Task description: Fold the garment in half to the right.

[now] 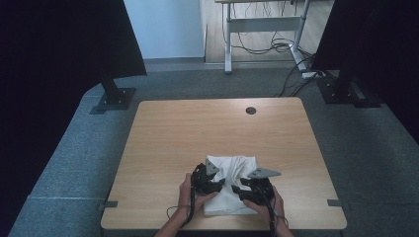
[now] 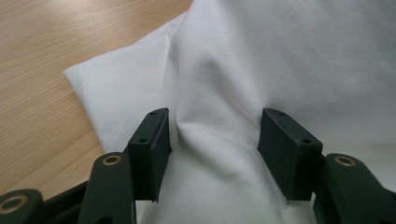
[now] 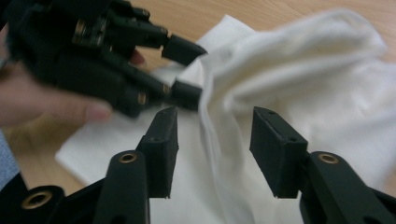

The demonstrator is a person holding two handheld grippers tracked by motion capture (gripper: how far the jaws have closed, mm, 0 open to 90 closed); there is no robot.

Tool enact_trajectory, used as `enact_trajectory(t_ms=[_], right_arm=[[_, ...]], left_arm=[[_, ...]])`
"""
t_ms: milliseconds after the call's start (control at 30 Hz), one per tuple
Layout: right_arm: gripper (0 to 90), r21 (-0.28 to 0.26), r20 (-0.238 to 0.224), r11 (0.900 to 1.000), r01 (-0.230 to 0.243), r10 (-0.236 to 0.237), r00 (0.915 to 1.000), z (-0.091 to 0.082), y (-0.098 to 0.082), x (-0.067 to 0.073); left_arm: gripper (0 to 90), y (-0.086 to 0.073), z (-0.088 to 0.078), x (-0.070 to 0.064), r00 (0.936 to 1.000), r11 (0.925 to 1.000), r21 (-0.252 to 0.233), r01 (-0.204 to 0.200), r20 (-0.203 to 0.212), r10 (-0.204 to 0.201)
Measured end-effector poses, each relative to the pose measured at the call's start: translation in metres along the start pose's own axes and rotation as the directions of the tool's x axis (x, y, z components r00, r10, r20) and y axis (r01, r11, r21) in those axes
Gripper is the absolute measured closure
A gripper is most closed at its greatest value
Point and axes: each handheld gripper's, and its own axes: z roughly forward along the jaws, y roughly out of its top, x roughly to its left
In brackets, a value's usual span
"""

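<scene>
From above, a white cloth (image 1: pixel 232 185) lies folded into a rough square near the six o'clock edge of the wooden desk (image 1: pixel 173 133), and both of the person's hands work at it. The left claw (image 1: pixel 217 183) sits at the cloth's nine o'clock side, its grey three-cornered plate over the fabric; the right claw (image 1: pixel 238 190) comes in from about four o'clock, and the two tips stand close together over the middle of the cloth. At this height the black parts run together and I cannot read how wide either claw stands.

The left gripper view settles its own: the left claw (image 2: pixel 215 140) stands released, jaws apart, with a raised ridge of the cloth (image 2: pixel 261 65) running up between them. The pads flank that ridge at either side, though whether they quite touch it I cannot tell. A folded corner of the cloth lies flat on the bare wood at ten o'clock.

The right gripper view shows the right claw (image 3: pixel 215 140) also released, jaws apart with nothing pinched, a blurred fold of the cloth (image 3: pixel 299 79) hanging slack in the gap. At eleven o'clock there, the left claw (image 3: pixel 189 72) appears with the person's left hand (image 3: pixel 42 100) wrapped round it, fingertips resting near the cloth's edge, its tips set either side of a peak of fabric.

A dark round hole (image 1: pixel 251 110) marks the desk's far edge at twelve o'clock.
</scene>
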Motion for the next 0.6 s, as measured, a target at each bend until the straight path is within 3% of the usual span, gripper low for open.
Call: enact_trajectory(t_ms=[133,167,200,233,467,600], right_arm=[[71.2,0.011,0.016,1.000,0.004,-0.004,0.9999,0.010,0.014,0.001],[71.2,0.011,0.016,1.000,0.004,-0.004,0.9999,0.010,0.014,0.001],[82.6,0.004,0.043,1.000,0.023,-0.023,0.9988,0.011,0.014,-0.004],[84.6,0.003,0.046,1.000,0.022,-0.022,0.9987,0.011,0.012,-0.006],[86.6,-0.037,0.065,0.999,0.009,-0.006,0.9979,0.001,-0.007,-0.025],[86.3,-0.050,0.040,0.998,-0.029,0.031,0.9987,0.001,-0.019,-0.034]], left_arm=[[40.5,0.000,0.000,0.000,0.9999,1.0000,-0.001,-0.005,-0.011,0.005],[39.5,0.000,0.000,0.000,0.9999,1.0000,-0.001,-0.005,-0.011,0.005],[38.6,0.000,0.000,0.000,0.9999,1.0000,-0.002,-0.009,-0.014,0.009],[37.7,0.000,-0.001,0.000,0.9998,0.9999,-0.003,-0.012,-0.016,0.012],[36.1,-0.001,-0.002,0.003,0.9993,0.9999,-0.005,0.016,0.033,-0.016],[36.7,-0.001,-0.010,0.007,0.9984,0.9991,-0.038,0.022,0.052,-0.020]])
